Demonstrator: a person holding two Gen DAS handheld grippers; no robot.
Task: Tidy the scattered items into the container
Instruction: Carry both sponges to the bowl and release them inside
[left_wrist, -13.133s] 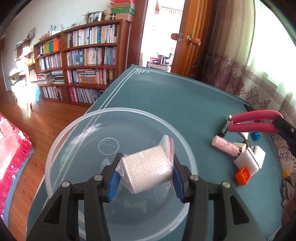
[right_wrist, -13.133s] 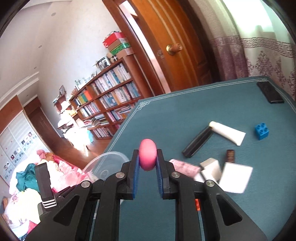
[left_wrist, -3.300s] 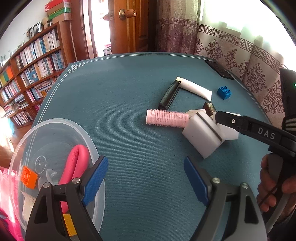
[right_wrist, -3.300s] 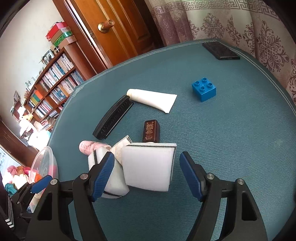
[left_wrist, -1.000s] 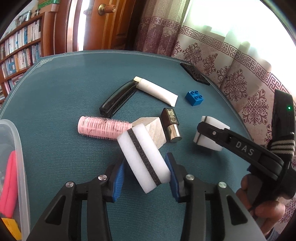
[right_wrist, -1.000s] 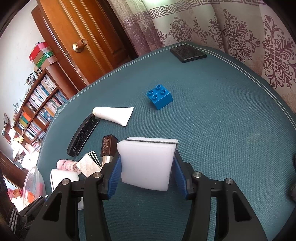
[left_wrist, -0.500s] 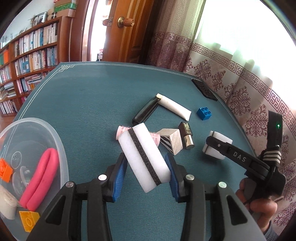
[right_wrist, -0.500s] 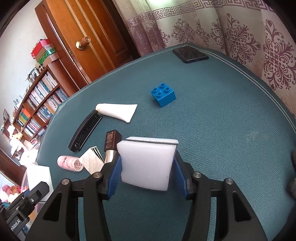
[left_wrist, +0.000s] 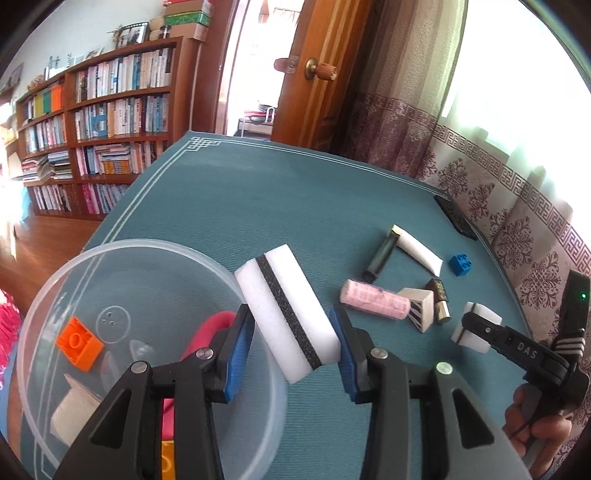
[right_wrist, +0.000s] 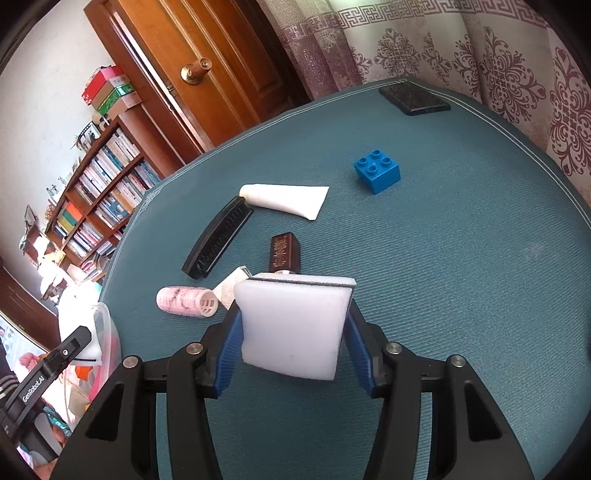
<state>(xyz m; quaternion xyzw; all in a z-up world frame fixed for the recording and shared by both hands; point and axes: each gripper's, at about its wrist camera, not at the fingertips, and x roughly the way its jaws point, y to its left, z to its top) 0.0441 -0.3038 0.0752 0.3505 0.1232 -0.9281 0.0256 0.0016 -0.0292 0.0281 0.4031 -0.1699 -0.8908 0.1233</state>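
My left gripper (left_wrist: 291, 343) is shut on a white sponge with a black stripe (left_wrist: 284, 306), held in the air at the right rim of the clear plastic bowl (left_wrist: 122, 251). In the bowl lie an orange brick (left_wrist: 79, 343), pink-handled pliers (left_wrist: 207, 332) and a white roll (left_wrist: 74, 417). My right gripper (right_wrist: 293, 332) is shut on a second white sponge (right_wrist: 291, 325) above the teal table. Loose on the table are a pink hair roller (right_wrist: 184, 301), a black comb (right_wrist: 218, 236), a white tube (right_wrist: 288, 199), a brown lipstick (right_wrist: 284, 251) and a blue brick (right_wrist: 376, 170).
A black phone (right_wrist: 413, 98) lies at the table's far edge by the patterned curtain (right_wrist: 443, 48). A small striped box (left_wrist: 419, 308) sits beside the roller. Bookshelves (left_wrist: 99, 122) and a wooden door (left_wrist: 321, 74) stand beyond the table. A person's hand (left_wrist: 535, 432) holds the right gripper.
My left gripper has carried its sponge left and up, from over the loose items to the bowl's rim. The right gripper has kept its sponge and drifted slightly toward the roller.
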